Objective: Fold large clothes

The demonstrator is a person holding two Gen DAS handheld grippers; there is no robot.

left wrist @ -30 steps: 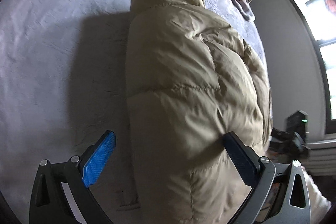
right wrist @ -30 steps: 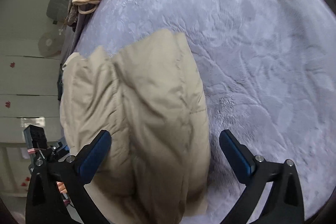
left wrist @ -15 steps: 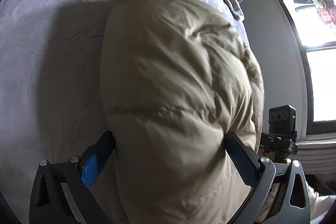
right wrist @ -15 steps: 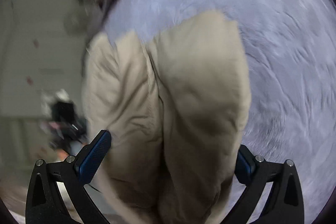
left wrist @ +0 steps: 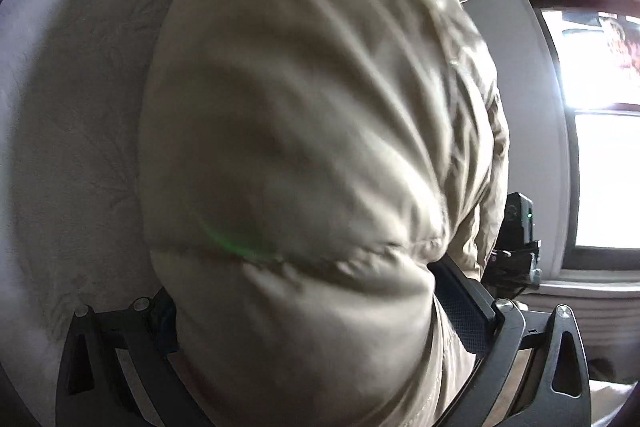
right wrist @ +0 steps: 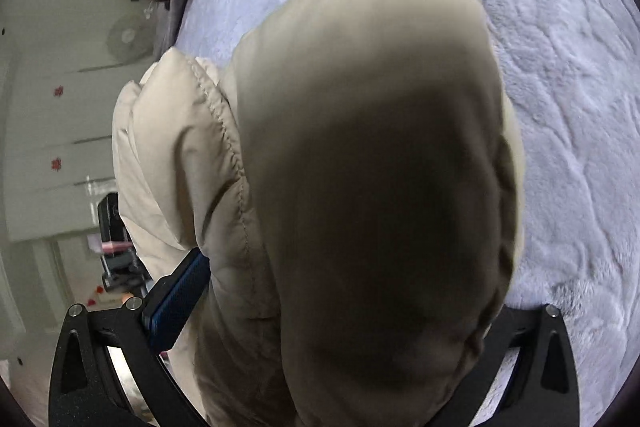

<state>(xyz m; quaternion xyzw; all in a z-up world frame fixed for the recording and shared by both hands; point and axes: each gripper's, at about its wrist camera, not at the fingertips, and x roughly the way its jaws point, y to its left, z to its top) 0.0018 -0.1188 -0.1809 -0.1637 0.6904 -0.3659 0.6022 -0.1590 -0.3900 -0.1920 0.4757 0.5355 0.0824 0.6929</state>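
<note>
Both grippers, left gripper (left wrist: 320, 315) and right gripper (right wrist: 348, 311), have advanced; wide-apart jaws now straddle the beige padded jacket (left wrist: 312, 131) on the bed (right wrist: 560, 67).

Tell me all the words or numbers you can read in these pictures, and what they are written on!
There are none to read.
The puffy beige jacket shows no label or logo.
The picture in the window is too bright and blurred to read.
The red marks on the white cupboard are small shapes, not letters.
</note>
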